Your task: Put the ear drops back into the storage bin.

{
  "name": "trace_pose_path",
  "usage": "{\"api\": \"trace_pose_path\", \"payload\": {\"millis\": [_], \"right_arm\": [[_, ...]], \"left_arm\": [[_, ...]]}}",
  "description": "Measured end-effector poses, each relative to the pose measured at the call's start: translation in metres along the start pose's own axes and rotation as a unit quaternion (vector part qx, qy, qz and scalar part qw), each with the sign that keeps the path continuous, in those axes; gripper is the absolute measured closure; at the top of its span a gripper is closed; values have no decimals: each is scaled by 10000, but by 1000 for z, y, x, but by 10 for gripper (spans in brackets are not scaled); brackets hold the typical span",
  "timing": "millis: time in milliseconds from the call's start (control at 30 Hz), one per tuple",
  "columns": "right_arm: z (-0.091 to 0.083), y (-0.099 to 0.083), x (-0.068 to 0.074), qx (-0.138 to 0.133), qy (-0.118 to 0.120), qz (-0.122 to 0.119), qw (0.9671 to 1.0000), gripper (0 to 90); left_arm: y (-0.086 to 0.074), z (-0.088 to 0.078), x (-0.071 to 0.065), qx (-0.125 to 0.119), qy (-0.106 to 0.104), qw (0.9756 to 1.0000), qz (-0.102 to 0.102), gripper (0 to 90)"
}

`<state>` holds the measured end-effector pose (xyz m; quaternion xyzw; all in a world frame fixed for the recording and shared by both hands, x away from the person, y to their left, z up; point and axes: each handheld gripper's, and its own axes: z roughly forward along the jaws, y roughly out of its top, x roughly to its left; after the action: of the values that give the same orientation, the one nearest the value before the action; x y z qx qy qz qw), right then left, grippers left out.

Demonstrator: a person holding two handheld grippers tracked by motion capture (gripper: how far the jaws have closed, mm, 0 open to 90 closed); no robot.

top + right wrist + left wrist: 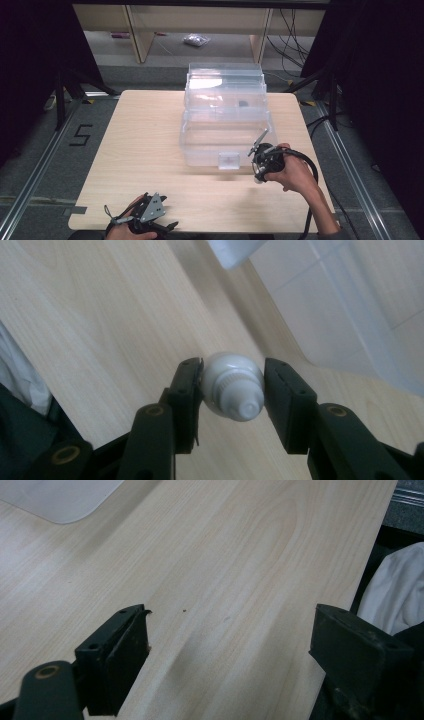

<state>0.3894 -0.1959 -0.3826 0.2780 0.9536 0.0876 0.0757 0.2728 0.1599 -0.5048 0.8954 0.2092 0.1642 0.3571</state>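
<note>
Right gripper (233,385) pinching a small white bottle (233,390), both black pads pressed against its rounded sides, the ribbed neck and nozzle pointing toward the camera at the centre of the right gripper view. Held clear of the pale wooden table (100,315), a soft shadow lying on the wood just behind it. Seen in the high view as a white knob (258,180) poking out below the right gripper (261,172), at lower right of centre, wrapped by the person's right hand (292,172) with the cable looping off toward the right edge. Just beside it, up and to the left in that view, a clear plastic storage box (225,117) standing in the middle of the table (140,150), its latch tab (229,161) on the near wall; a corner of the same box (350,305) across the upper right of the right gripper view.

Left gripper (145,220) at the bottom edge of the high view, left of centre, well apart from the bottle, grey three-cornered plate on top. Jaws spread wide in the left gripper view (230,655), nothing between them but bare wood (225,555). White cloth (392,595) past the table edge at the right of that view.
</note>
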Motion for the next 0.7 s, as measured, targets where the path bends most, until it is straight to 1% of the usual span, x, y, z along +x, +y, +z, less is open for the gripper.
{"api": "trace_pose_path", "payload": {"millis": [67, 100, 133, 167, 233, 333, 367, 433, 467, 567, 700], "right_arm": [[-4, 3, -5, -46, 17, -90, 9999, 601], [-7, 4, -4, -8, 8, 61, 10000, 601], [-9, 4, -6, -51, -7, -28, 10000, 601], [-17, 7, -9, -112, -5, 13, 9999, 601], [-20, 7, -10, -127, -27, -19, 9999, 601], [-30, 11, -14, -149, -66, 10, 9999, 601], [-36, 13, -16, -130, -98, 13, 9999, 601], [-38, 14, -17, -128, -109, 25, 9999, 601], [-42, 16, -19, -132, -143, -30, 9998, 601], [-48, 20, -23, -146, -117, 36, 9998, 601], [-54, 25, -32, -103, -81, 21, 9999, 601]], "left_arm": [[0, -1, 0, 36, 6, 10000, 4, 152], [0, 0, 0, 15, -7, 10000, 10, 152], [0, -1, 0, 34, -1, 10000, 10, 152], [0, 0, 0, 20, 2, 10000, 0, 152], [0, 0, -1, 6, 2, 10000, -10, 152], [0, 0, 0, 6, -12, 10000, -6, 152], [0, 0, -1, 1, 1, 10000, -13, 152], [0, 0, 0, -8, -9, 10000, -9, 152], [0, 0, 0, 12, -10, 10000, -9, 152], [0, 0, 0, 20, -17, 10000, -17, 152], [0, 0, 0, 33, -15, 10000, -4, 152]]}}
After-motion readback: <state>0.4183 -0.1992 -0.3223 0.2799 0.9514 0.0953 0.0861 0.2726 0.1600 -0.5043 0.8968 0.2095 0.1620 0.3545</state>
